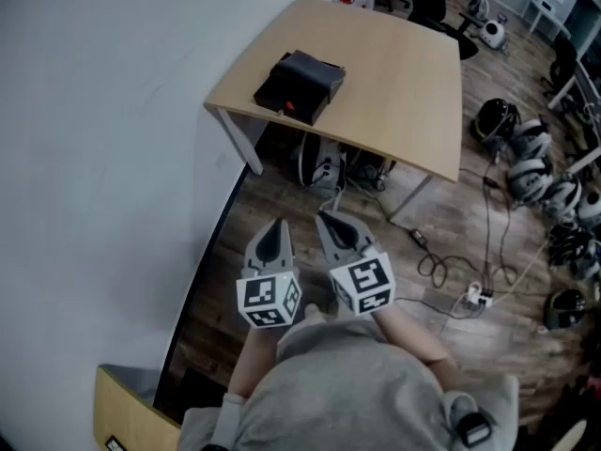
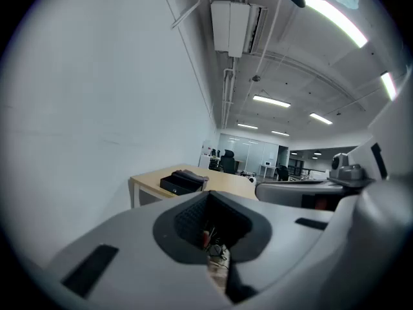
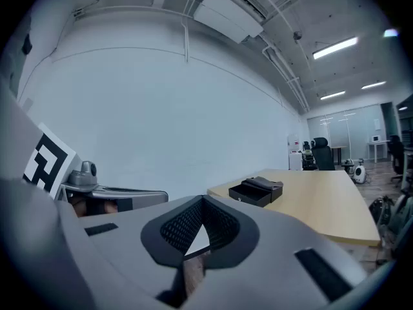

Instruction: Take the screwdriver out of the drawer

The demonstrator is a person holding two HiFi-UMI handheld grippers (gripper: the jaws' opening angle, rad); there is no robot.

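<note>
A small black drawer box (image 1: 299, 85) sits on the left part of a light wooden table (image 1: 404, 73). It also shows far off in the left gripper view as the drawer box (image 2: 184, 182) and in the right gripper view as the drawer box (image 3: 256, 192), its drawer pulled out. A small red spot (image 1: 289, 108) shows at its front edge; I cannot make out a screwdriver. My left gripper (image 1: 273, 240) (image 2: 210, 231) and right gripper (image 1: 338, 233) (image 3: 200, 231) hang side by side over the floor, well short of the table. Both are shut with nothing between the jaws.
A white wall (image 1: 94, 158) runs along the left. Cables and a power strip (image 1: 477, 296) lie on the wooden floor, with several helmets (image 1: 531, 158) at the right. Gear (image 1: 329, 172) stands under the table. A second desk's corner (image 1: 122, 397) shows at bottom left.
</note>
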